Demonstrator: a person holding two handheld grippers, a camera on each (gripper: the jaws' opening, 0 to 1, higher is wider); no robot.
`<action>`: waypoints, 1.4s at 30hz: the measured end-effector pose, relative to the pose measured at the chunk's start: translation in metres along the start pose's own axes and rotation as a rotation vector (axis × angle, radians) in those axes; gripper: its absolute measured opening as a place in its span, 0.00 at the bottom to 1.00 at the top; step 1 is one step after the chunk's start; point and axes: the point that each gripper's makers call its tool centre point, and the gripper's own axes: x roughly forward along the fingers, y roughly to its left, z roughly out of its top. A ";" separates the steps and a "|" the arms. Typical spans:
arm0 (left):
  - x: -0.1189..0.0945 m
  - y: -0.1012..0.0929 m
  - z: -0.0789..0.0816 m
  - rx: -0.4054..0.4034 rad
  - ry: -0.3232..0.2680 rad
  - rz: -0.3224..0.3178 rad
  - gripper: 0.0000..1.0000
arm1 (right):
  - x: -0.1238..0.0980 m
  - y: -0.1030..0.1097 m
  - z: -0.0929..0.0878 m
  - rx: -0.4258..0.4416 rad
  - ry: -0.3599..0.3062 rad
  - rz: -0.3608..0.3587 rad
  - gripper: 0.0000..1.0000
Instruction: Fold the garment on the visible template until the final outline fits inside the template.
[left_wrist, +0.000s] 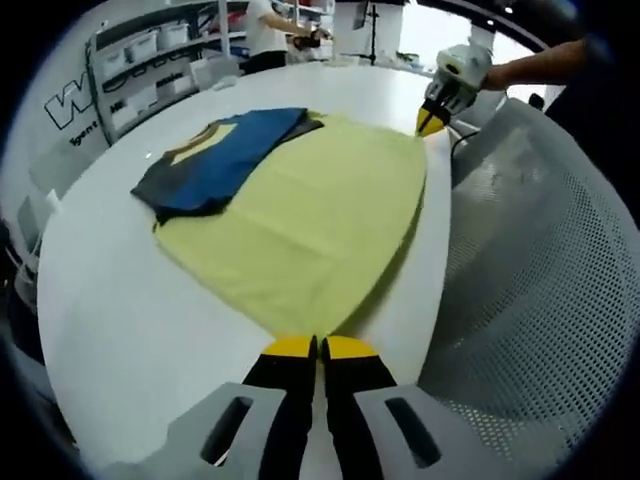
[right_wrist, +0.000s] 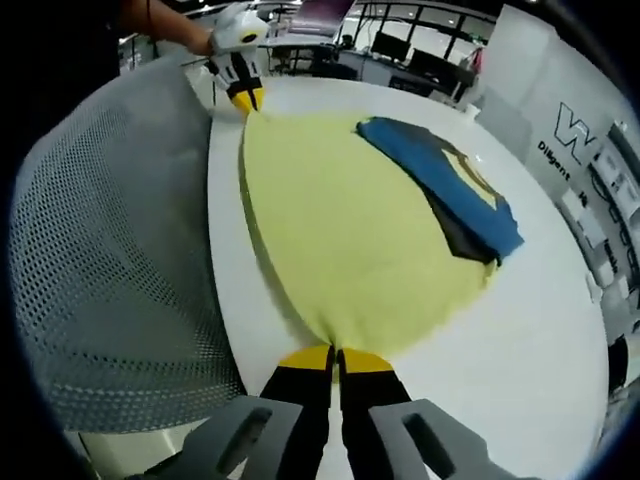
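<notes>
Item: yellow cloth (left_wrist: 300, 230), a flat sheet spread on the white table (left_wrist: 120, 330), apparently the template. In the left gripper view it fills the centre of the frame, narrowing toward bottom centre.

Item: blue garment (left_wrist: 215, 160), already folded to a compact bundle with a dark edge and yellow trim. It lies upper left in the left gripper view, partly on the yellow cloth and partly overhanging onto the table; in the right gripper view it sits upper right (right_wrist: 450, 185).

Orientation: the garment's long axis runs diagonally, lower left to upper right in the left gripper view.

Left gripper (left_wrist: 318, 347): jaws together, pinching the near corner of the yellow cloth.

Right gripper (right_wrist: 335, 357): jaws together on the opposite corner, near a grey mesh chair (right_wrist: 110, 280).

Progress, judged: folding looks largely done; fitting the outline inside the template is not yet achieved.
</notes>
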 end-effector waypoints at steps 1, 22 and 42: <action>-0.003 0.003 0.003 0.007 -0.007 0.009 0.01 | -0.002 -0.003 0.002 0.000 -0.006 -0.006 0.00; -0.032 0.003 0.025 -0.019 -0.017 -0.014 0.01 | -0.029 -0.004 0.019 0.085 -0.064 -0.018 0.00; -0.052 0.037 0.061 -0.037 -0.083 0.008 0.01 | -0.050 -0.035 0.046 0.104 -0.097 -0.059 0.00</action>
